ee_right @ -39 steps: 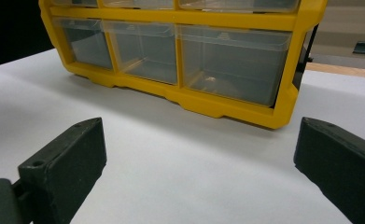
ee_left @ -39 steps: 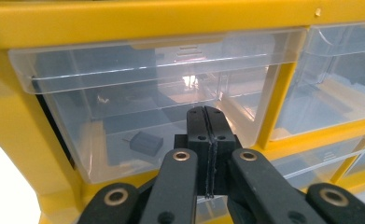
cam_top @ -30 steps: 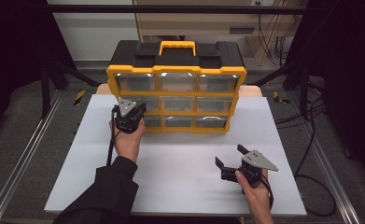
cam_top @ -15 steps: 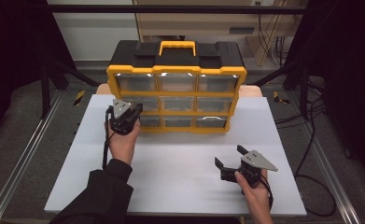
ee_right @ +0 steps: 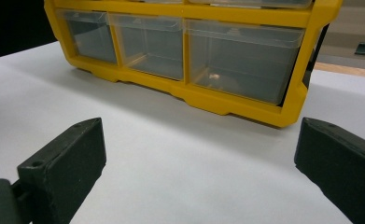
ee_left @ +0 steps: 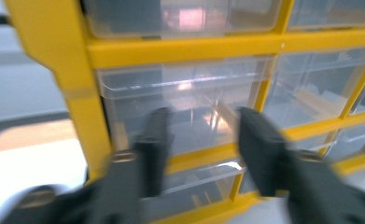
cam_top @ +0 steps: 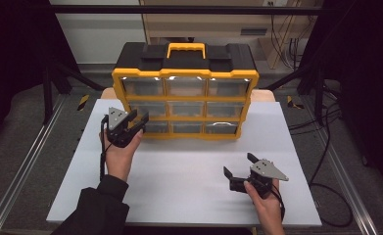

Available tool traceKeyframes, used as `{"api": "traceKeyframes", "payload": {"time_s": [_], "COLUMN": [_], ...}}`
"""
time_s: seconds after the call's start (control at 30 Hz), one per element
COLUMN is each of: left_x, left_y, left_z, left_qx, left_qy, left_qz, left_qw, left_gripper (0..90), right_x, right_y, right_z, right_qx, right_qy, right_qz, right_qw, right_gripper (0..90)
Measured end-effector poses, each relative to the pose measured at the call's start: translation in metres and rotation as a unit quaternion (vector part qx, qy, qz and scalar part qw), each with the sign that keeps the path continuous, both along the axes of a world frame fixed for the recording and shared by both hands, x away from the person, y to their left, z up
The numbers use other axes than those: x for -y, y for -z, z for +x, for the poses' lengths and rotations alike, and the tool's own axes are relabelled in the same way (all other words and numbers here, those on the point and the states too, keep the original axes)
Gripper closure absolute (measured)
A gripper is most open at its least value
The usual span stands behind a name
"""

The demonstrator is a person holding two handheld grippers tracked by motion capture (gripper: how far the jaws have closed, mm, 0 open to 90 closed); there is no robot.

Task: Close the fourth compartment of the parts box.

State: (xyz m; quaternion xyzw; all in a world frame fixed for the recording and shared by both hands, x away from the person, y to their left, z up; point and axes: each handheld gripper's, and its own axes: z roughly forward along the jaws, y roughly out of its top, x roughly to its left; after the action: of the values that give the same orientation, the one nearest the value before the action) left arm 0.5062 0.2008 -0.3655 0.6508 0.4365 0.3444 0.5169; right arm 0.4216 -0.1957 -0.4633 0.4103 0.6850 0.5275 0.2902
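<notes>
While the left gripper (cam_top: 139, 123) hovered at the left end of the yellow and black drawer cabinet (cam_top: 185, 93), its jaws had just been opening and stood partly apart with nothing between them. In the left gripper view, blurred, those jaws pointed at the clear middle-left drawer (ee_left: 180, 109), close in front of it, and whether they touched it could not be told. The cabinet stood upright at the far side of the white table (cam_top: 179, 171), its black top carrying a yellow handle (cam_top: 185, 49) and its front showing three rows of three clear drawers. The right gripper (cam_top: 238, 172) lay low over the table near its front right edge, well apart from the cabinet, held in the person's right hand (cam_top: 266, 205). Its jaws stood wide open and empty, and in the right gripper view they framed bare table and the cabinet's bottom row of drawers (ee_right: 180, 51).
</notes>
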Motion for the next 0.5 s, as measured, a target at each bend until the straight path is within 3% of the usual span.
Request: {"api": "traceKeyframes", "payload": {"time_s": [0.1,0.17,0.23,0.33,0.5], "left_x": [-0.003,-0.005,-0.009,-0.013,-0.016], "left_y": [-0.003,-0.005,-0.008,-0.012,-0.014], "left_z": [-0.009,-0.013,-0.012,-0.011,-0.009], "left_qx": [0.023,0.016,0.023,0.023,0.015], "left_qy": [0.008,0.012,0.018,0.020,0.026], "left_qz": [0.005,-0.004,-0.001,-0.007,-0.016], "left_qw": [0.9997,0.9998,0.9996,0.9995,0.9994], "left_gripper": [25.8,16.1,8.9,3.6,2.4], "right_x": [0.001,0.001,0.002,0.002,0.002], "right_y": [0.000,0.000,0.000,0.000,0.000], "right_z": [0.000,0.000,0.001,0.000,0.000], "right_qx": [-0.001,-0.002,0.000,-0.001,-0.001], "right_qy": [0.001,0.003,0.003,0.004,0.003], "right_qz": [0.002,0.003,0.002,0.003,0.002], "right_qw": [1.0000,1.0000,1.0000,1.0000,1.0000], "right_gripper": [2.3,2.3,2.3,2.2,2.3]}}
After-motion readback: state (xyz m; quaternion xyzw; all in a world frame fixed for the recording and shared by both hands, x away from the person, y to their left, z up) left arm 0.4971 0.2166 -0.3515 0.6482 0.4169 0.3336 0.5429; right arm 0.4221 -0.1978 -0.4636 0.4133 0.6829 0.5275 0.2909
